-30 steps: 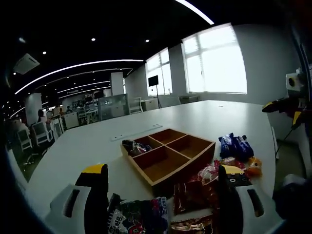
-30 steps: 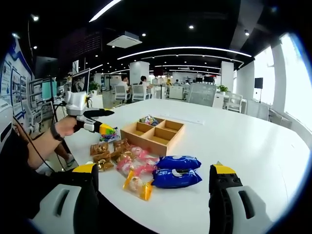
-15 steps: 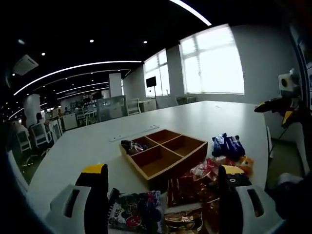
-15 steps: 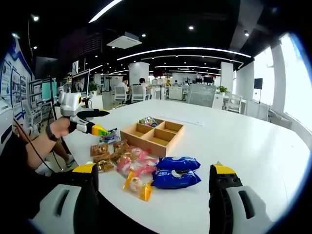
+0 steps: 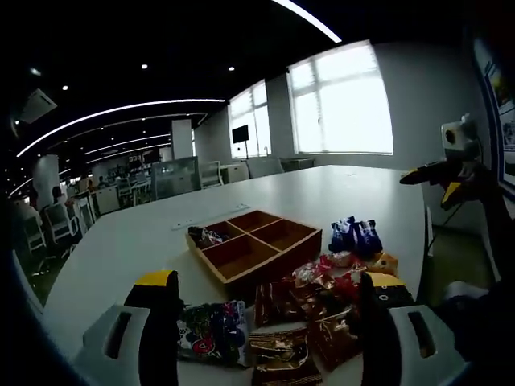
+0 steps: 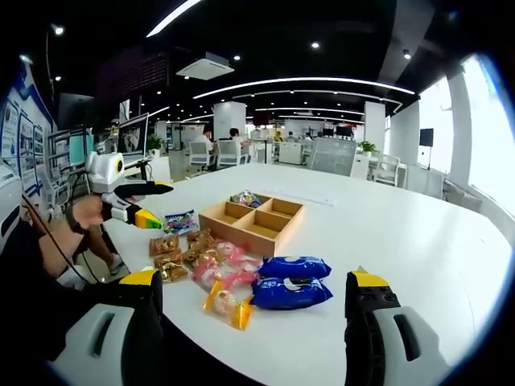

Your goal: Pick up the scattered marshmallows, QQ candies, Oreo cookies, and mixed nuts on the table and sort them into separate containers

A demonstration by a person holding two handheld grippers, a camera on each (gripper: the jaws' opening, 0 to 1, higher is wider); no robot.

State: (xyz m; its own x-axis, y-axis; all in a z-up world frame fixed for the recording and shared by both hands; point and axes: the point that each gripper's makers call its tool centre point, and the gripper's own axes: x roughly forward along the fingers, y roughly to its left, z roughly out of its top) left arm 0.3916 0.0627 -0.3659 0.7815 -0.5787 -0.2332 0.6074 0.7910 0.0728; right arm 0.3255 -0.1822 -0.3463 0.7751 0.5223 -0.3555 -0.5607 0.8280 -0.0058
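Over the last second the left claw (image 6: 151,203) had drawn back from above the colourful packet (image 6: 179,222) toward the tabletop's (image 6: 386,233) near-left edge, and its camera had pulled away, so the snacks sat lower and fuller in the left gripper view. In the right gripper view, from left to right: the left claw, held in a hand (image 6: 87,211), hovered with its jaws apart and nothing between them; just beside it lay the colourful packet; next came the brown nut packets (image 6: 169,256), then the wooden divided box (image 6: 251,223) with one wrapped sweet in its far-left compartment; in front of the box lay pink candy packets (image 6: 223,272) and an orange one (image 6: 224,306), and two blue Oreo packs (image 6: 291,281) rested side by side. The right claw (image 6: 251,322) stood above the near tabletop edge, jaws wide apart and empty. In the left gripper view the right claw (image 5: 438,173) appeared at the right.
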